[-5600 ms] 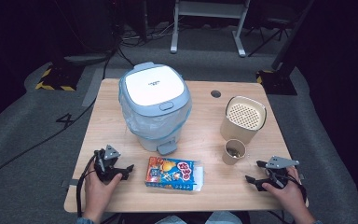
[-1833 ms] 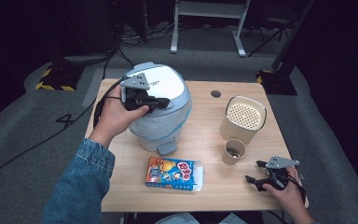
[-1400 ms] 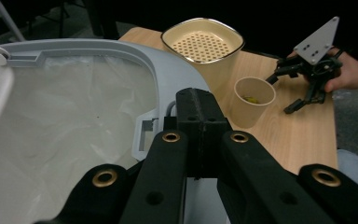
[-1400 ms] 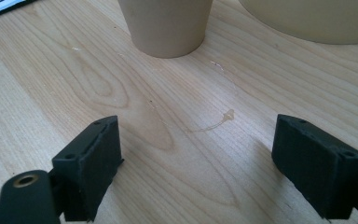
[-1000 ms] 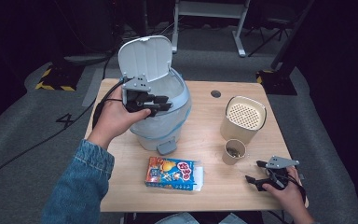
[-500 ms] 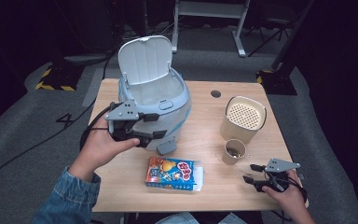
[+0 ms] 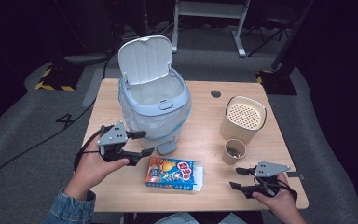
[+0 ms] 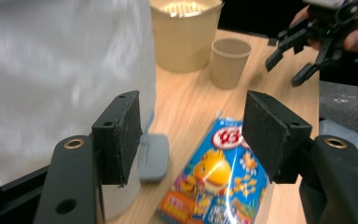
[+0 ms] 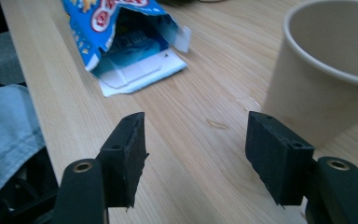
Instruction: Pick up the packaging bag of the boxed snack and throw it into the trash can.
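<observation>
High view: snack box [image 7: 173, 173] lay flat on surface [image 7: 205, 198], just in front of bin [image 7: 154, 105], one end torn open toward right side. Bin lid [image 7: 144, 59] stood up and open, liner visible inside, so opening step looked done. Box not yet picked up, nothing in bin as far as visible.

Left claw [image 7: 142, 143] hovered low beside bin pedal, just left of box, jaws apart by a moderate gap and just been opening, nothing between them. Left claw view: pads [image 8: 121, 135] framed box and pedal beyond, no contact.

Right claw [image 7: 238, 178] sat near front right edge of surface, jaws moderately apart, lately opening a bit, holding nothing. Right claw view: paper cup [image 9: 331, 70] just ahead on one side, torn box end farther off.

Beige canister [image 7: 243, 119] behind cup, untouched.

Judged remaining: grab box, drop in bin, shut lid.
</observation>
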